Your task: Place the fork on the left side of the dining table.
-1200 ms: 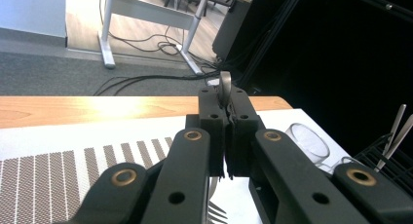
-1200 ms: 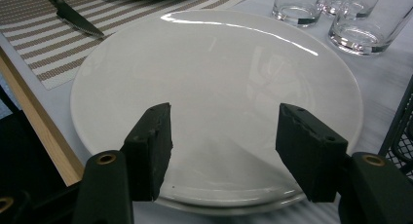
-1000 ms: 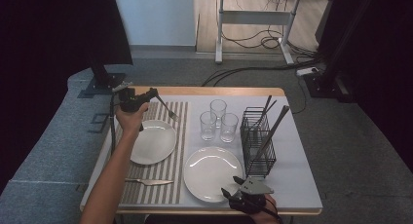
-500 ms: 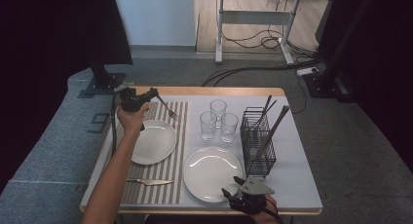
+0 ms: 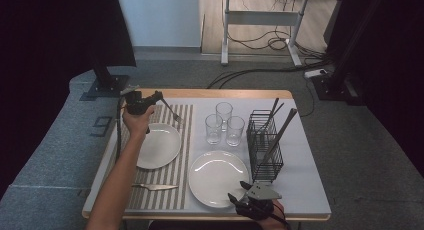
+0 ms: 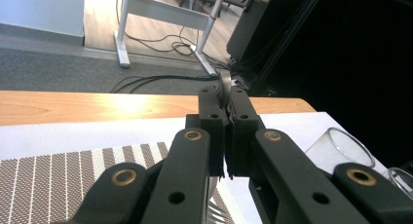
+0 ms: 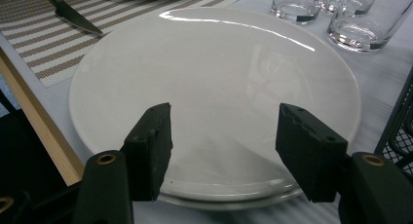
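Right claw: right gripper hovers low over the near rim of the front plate, jaws spread apart with nothing between them; in the high view it sits at the table's near edge.
Front plate: lies flat on the white cloth, just beyond the spread jaws; a rim of another plate seems to peek out under it, hard to be sure.
Knife: knife rests on the striped placemat near the front edge, handle toward the person's left.
Wire rack: black basket stands to the right of the front plate, long utensils leaning out of it.
Glasses: three tumblers cluster behind the front plate.
Left plate: second plate sits on the placemat, nearer than the left claw.
Left claw: left gripper is clamped on a fork at the far left of the table.
Key relation: fork's long axis runs from the jaws rightward and slightly nearer, tines hanging above the mat just beyond the left plate; the left hand alone is close to it.
Left arm pose: forearm stretched forward along the mat's left edge, hand raised.
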### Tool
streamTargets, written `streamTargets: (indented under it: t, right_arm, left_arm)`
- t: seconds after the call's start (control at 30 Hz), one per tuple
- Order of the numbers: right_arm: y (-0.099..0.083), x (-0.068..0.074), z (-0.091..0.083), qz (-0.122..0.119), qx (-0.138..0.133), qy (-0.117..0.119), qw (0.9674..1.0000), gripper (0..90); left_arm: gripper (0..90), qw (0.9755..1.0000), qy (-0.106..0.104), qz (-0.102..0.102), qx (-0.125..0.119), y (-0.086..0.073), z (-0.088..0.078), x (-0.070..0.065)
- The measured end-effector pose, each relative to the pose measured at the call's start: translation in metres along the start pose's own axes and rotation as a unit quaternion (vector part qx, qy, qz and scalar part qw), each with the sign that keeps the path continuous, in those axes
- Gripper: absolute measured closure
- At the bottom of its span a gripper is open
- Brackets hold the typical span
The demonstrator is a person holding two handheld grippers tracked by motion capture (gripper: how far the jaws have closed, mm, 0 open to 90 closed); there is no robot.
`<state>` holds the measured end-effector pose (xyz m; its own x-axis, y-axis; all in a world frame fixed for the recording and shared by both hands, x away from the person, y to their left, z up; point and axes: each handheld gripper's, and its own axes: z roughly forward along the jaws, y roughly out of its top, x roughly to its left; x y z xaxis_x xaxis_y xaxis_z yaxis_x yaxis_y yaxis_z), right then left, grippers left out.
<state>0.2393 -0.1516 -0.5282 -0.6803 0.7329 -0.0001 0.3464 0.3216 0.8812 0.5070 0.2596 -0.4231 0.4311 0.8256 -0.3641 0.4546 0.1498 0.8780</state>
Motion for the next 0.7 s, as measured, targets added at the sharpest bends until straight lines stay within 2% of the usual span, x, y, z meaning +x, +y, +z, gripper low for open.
streamTargets:
  t: [0.5,0.7]
  right_arm:
    - [-0.002,-0.001,0.0,0.002,0.003,-0.003,1.0,38.5]
    - [-0.003,-0.001,0.0,0.003,0.004,-0.003,1.0,38.5]
  left_arm:
    - [87.4,0.9998,0.018,-0.008,-0.007,-0.005,0.013,0.012]
    - [87.5,0.9996,0.018,-0.01,-0.017,-0.005,0.015,0.014]
